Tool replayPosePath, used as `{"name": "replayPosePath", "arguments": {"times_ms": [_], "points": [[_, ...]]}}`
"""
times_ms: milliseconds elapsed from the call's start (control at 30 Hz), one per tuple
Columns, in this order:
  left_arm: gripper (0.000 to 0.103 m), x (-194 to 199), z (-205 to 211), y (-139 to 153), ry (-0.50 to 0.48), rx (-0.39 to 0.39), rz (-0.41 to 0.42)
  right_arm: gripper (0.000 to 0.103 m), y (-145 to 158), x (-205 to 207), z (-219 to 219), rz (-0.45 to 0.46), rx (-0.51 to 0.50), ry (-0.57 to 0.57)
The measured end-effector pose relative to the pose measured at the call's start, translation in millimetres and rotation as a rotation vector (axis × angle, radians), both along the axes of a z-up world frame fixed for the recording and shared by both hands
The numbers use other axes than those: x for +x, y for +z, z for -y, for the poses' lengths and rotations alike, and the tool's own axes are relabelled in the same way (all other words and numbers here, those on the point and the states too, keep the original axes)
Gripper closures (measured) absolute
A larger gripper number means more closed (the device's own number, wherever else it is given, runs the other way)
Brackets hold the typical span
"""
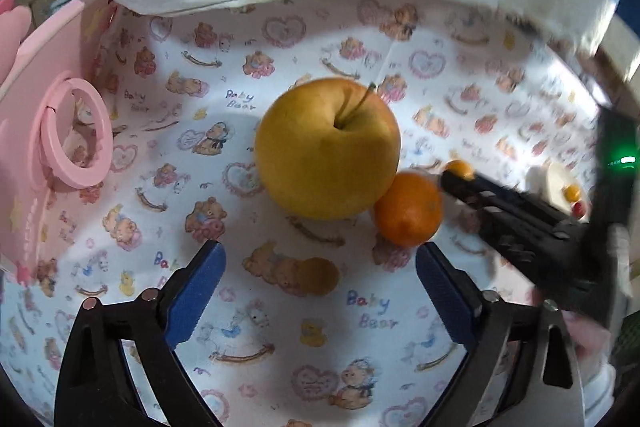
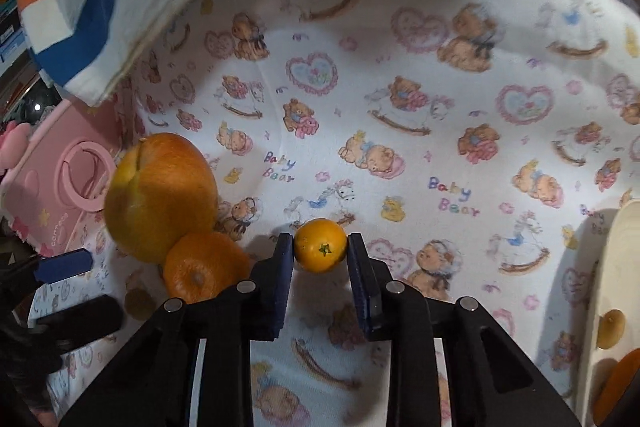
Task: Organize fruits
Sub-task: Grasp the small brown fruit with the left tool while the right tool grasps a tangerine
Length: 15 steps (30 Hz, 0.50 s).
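Your right hand-held gripper (image 2: 321, 247) is clamped on the small round orange-yellow fruit with a green star-shaped calyx (image 2: 321, 245), its blue pads touching the fruit on both sides near the tips. Your left hand-held gripper (image 1: 320, 267) stands wide open and empty, aimed at the large yellow apple with a thin stem (image 1: 328, 149), which rests on the white teddy-bear-print cloth (image 1: 280, 39) covering the bench. The medium round orange citrus fruit (image 1: 408, 209) lies touching the apple.

Risks from this position:
- The small fruit sits close to the pad tips; a quick swing may let it roll out forward
- Excess squeeze may bruise or split it
- The right gripper works just beside the citrus fruit; a sideways drift may knock it and set the apple rolling
- The cream-coloured dish (image 2: 608, 267) at the right edge, already holding fruit, appears to be the destination; releasing above its rim may bounce the fruit off
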State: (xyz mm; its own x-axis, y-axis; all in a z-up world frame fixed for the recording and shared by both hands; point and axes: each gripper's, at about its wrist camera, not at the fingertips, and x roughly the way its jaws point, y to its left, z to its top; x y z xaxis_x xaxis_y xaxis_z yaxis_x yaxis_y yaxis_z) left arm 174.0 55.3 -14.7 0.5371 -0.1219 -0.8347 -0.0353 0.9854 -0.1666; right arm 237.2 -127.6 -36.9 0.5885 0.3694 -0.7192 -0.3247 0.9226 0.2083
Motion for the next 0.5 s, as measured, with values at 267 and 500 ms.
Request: {"name": "replayPosePath", "arguments": {"times_ms": [267,500], "points": [[0.028,1.3,5.4,-7.1,-0.041,-0.008,-0.044,0.075,30.5,-46.6,33.6,0.101,0.003,0.012],[0.031,3.5,2.5,-14.8,-0.017,-0.019,-0.093,0.075,42.2,-82.8,54.9,0.2,-0.023,-0.005]]}}
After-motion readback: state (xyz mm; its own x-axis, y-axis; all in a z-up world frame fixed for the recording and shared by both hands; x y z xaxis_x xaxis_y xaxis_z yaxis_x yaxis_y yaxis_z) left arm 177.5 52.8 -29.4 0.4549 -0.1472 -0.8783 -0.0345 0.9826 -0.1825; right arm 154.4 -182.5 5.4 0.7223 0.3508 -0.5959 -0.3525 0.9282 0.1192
